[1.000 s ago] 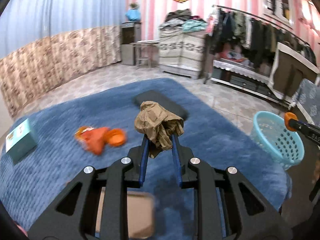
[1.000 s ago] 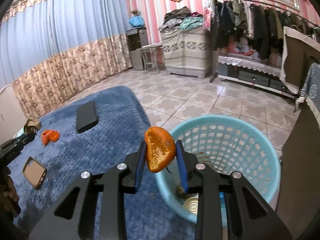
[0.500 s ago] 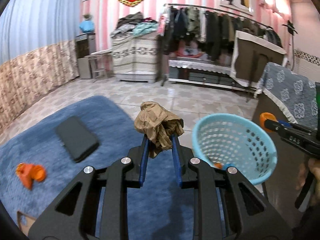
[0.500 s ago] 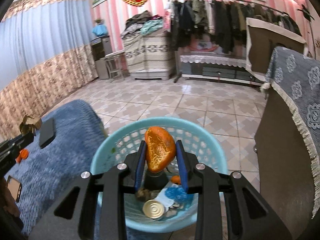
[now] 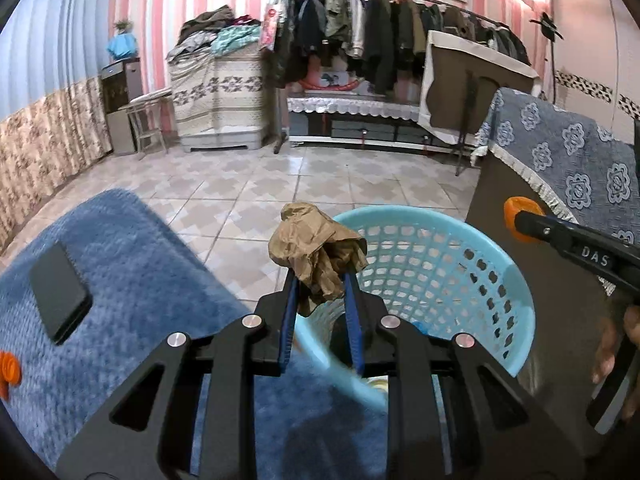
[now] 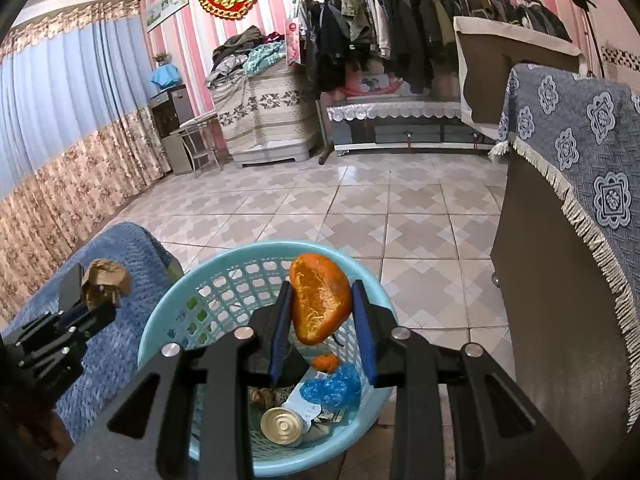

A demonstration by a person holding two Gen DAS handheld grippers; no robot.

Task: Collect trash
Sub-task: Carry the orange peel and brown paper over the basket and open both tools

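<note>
My left gripper (image 5: 320, 280) is shut on a crumpled brown paper ball (image 5: 314, 248) and holds it over the near rim of the light blue trash basket (image 5: 516, 308). My right gripper (image 6: 320, 300) holds an orange peel (image 6: 320, 300) above the same basket (image 6: 160, 332); its fingers have spread a little and the peel sits slightly looser between them. The basket holds a tin can (image 6: 282, 426), a blue wrapper (image 6: 330, 388) and other scraps. The left gripper and its paper ball also show in the right wrist view (image 6: 104, 280).
A blue rug (image 5: 120, 280) lies left of the basket with a black phone (image 5: 58, 292) and orange trash (image 5: 8, 372) on it. A brown cabinet (image 6: 560, 320) with a blue patterned cloth stands right of the basket. Tiled floor lies beyond.
Both grippers have moved toward the basket with their loads. The left one swung right from the rug to the rim. The right one's fingers have spread slightly around the peel.
</note>
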